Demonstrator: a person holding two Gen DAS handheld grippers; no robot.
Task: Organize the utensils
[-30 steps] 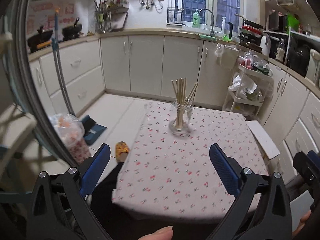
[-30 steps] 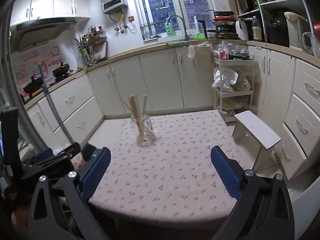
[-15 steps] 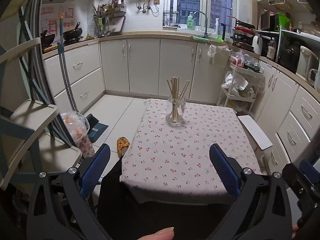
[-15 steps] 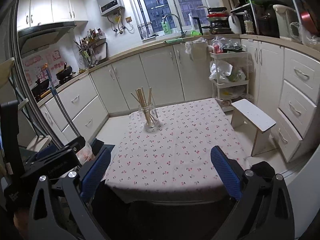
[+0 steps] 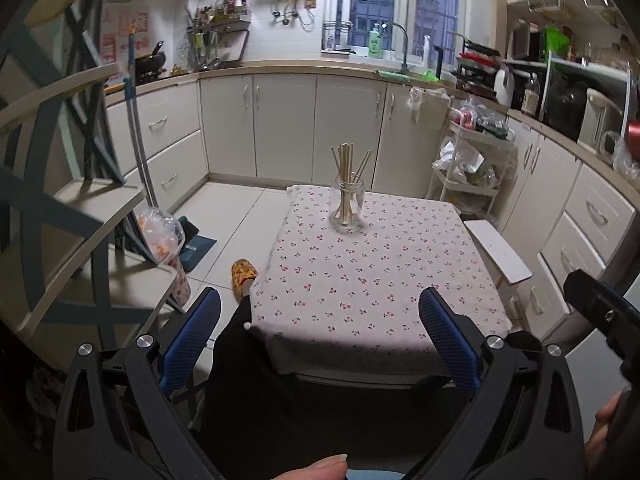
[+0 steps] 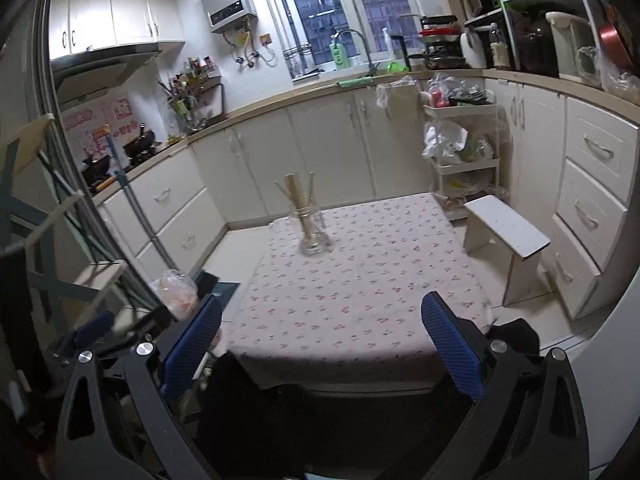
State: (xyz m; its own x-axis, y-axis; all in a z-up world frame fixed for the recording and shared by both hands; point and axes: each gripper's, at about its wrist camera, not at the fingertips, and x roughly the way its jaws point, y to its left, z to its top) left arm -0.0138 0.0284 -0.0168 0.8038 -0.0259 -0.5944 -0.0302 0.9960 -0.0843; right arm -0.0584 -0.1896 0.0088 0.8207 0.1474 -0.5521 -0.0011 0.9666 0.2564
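Kitchen worktop (image 5: 376, 280) (cherry-print cloth) carries a glass jar (image 5: 347, 210) of chopsticks (image 5: 349, 168); left gripper (image 5: 318, 334) and right gripper (image 6: 320, 340) hover apart, jaws wide, empty.

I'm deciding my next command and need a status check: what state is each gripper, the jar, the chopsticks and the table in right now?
left gripper: open, empty, short of the table.
right gripper: open, empty, short of the table.
glass jar: upright on the table's far part, no lid.
chopsticks: standing in the jar, fanned out.
table: covered by a cherry-print cloth.
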